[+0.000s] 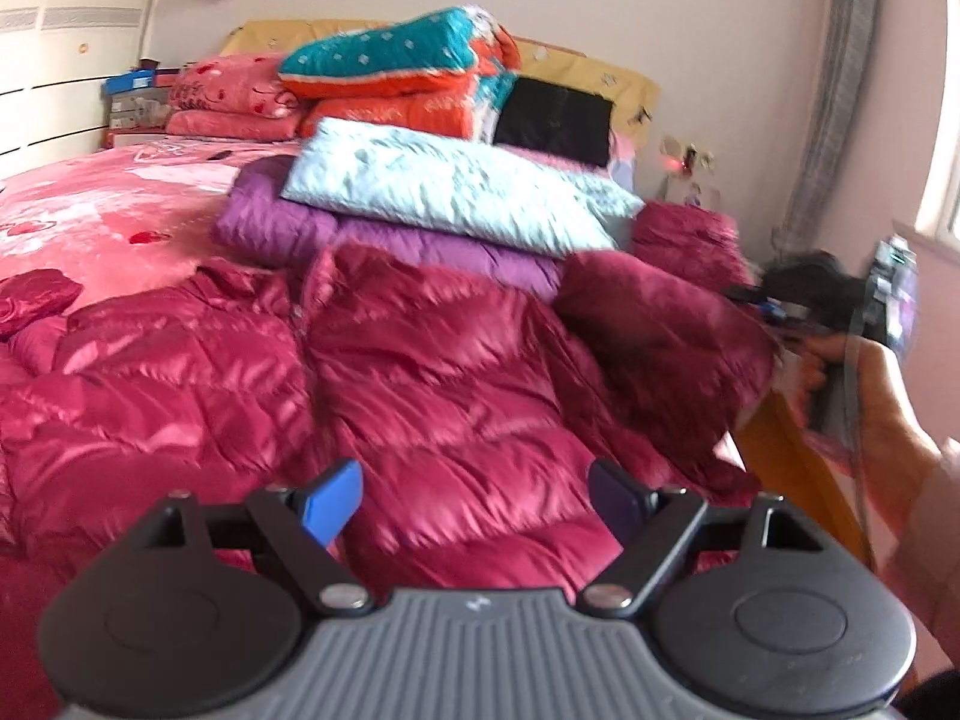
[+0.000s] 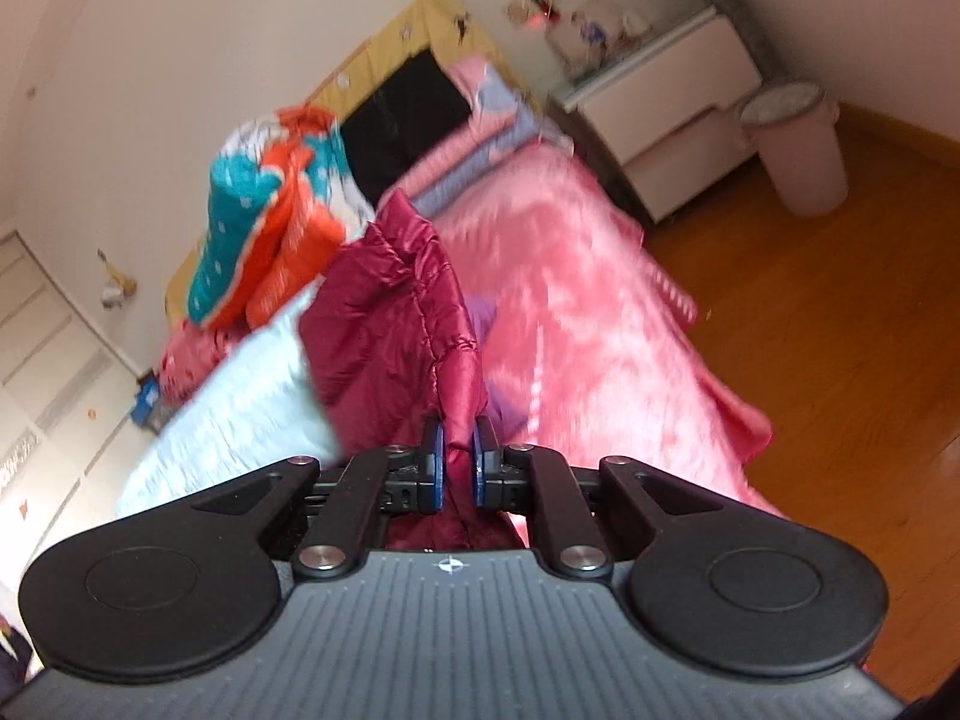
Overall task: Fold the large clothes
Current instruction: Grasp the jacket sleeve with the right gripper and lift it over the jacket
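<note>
A large shiny crimson down jacket [image 1: 420, 372] lies spread on the pink bed. My left gripper [image 1: 474, 504] is open and empty, hovering just above the jacket's near part. My right gripper [image 2: 457, 462] is shut on a fold of the jacket [image 2: 390, 324] and lifts it, so the fabric rises in front of the camera. In the left wrist view the right gripper [image 1: 798, 324] shows blurred at the right, holding the jacket's raised edge, with the person's hand behind it.
A purple jacket [image 1: 384, 240] and a light blue folded one [image 1: 456, 186] lie behind the crimson one. Quilts [image 1: 408, 72] and pillows are stacked by the headboard. A nightstand [image 2: 666, 108], a white bin [image 2: 798, 144] and wooden floor lie right of the bed [image 2: 600, 300].
</note>
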Demonstrator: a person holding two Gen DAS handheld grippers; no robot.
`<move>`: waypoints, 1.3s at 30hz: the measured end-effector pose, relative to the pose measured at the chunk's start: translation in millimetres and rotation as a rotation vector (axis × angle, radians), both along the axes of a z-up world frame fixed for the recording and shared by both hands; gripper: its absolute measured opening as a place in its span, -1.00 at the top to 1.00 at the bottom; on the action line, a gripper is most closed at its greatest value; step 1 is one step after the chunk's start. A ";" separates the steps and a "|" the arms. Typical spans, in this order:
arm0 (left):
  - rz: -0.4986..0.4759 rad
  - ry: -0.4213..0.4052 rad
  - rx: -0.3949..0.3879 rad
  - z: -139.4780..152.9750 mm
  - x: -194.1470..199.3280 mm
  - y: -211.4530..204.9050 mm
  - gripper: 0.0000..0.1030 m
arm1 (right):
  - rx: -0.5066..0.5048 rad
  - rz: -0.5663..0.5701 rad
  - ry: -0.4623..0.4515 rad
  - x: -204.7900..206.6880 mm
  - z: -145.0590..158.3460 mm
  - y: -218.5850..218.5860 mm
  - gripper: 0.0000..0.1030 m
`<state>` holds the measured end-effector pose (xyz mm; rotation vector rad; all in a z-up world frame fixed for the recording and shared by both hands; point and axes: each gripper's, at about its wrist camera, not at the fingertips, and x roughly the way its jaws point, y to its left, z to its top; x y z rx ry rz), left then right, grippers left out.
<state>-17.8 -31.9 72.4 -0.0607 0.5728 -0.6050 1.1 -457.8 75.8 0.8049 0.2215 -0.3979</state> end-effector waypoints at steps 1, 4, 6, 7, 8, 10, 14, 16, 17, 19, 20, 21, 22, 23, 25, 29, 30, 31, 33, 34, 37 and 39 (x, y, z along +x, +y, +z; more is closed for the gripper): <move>0.007 -0.003 -0.011 -0.1 5.2 3.2 -0.61 | -0.002 -0.007 -0.012 -4.9 6.5 0.4 0.78; 0.037 -0.020 -0.024 -1.6 20.3 13.8 -0.61 | -0.041 -0.030 -0.042 -20.1 25.8 7.9 0.79; 0.068 -0.025 -0.038 -3.1 30.7 24.3 -0.61 | -0.077 -0.040 -0.062 -31.1 39.2 15.3 0.79; 0.082 -0.024 -0.046 -3.8 35.3 29.4 -0.61 | -0.103 -0.044 -0.067 -35.4 46.5 20.6 0.80; 0.094 -0.022 -0.055 -4.5 39.9 34.5 -0.61 | -0.130 -0.052 -0.072 -38.9 52.5 25.4 0.80; 0.116 -0.024 -0.073 -5.0 47.5 44.9 -0.61 | -0.182 -0.064 -0.086 -44.0 64.9 36.4 0.80; 0.139 -0.031 -0.102 -4.0 56.7 62.6 -0.61 | -0.279 -0.045 -0.120 -41.4 92.3 66.7 0.80; 0.152 -0.032 -0.113 -4.1 60.7 71.5 -0.61 | -0.356 -0.023 -0.127 -35.0 106.9 88.0 0.80; 0.160 -0.030 -0.119 -4.0 63.0 75.7 -0.61 | -0.397 -0.008 -0.130 -30.8 114.9 100.4 0.80; 0.178 -0.026 -0.139 -3.5 67.0 85.7 -0.61 | -0.469 0.021 -0.137 -22.4 128.1 122.6 0.80; 0.186 -0.025 -0.149 -3.4 69.3 91.1 -0.61 | -0.517 0.035 -0.139 -17.0 134.3 136.6 0.80; 0.194 -0.027 -0.158 -3.2 70.8 95.6 -0.61 | -0.561 0.047 -0.140 -10.9 138.8 150.2 0.80; 0.204 -0.030 -0.173 -2.2 72.6 101.2 -0.61 | -0.610 0.064 -0.142 -4.9 143.2 165.8 0.80; 0.210 -0.032 -0.191 -1.8 73.5 106.3 -0.61 | -0.647 0.084 -0.146 0.6 146.2 179.7 0.80; 0.223 -0.029 -0.241 -0.3 76.3 117.8 -0.62 | -0.712 0.126 -0.150 8.6 149.1 208.2 0.80; 0.245 -0.031 -0.272 1.8 82.9 131.7 -0.63 | -0.803 0.225 -0.137 28.3 134.6 257.0 0.80; 0.251 -0.032 -0.275 1.9 84.1 134.5 -0.63 | -0.812 0.257 -0.140 31.8 129.5 265.6 0.80; 0.255 -0.030 -0.286 2.0 85.5 137.9 -0.63 | -0.821 0.298 -0.139 34.0 122.3 275.2 0.80; 0.262 -0.024 -0.320 2.2 87.3 144.8 -0.63 | -0.829 0.371 -0.104 42.9 103.5 296.5 0.80; 0.266 -0.024 -0.339 2.3 88.3 148.3 -0.63 | -0.824 0.413 -0.093 43.1 95.8 304.6 0.80; 0.285 -0.016 -0.379 1.8 91.5 157.8 -0.64 | -0.872 0.526 -0.037 52.2 60.0 336.1 0.80; 0.298 -0.003 -0.409 0.0 94.9 164.5 -0.64 | -0.907 0.592 0.014 57.9 37.6 354.6 0.80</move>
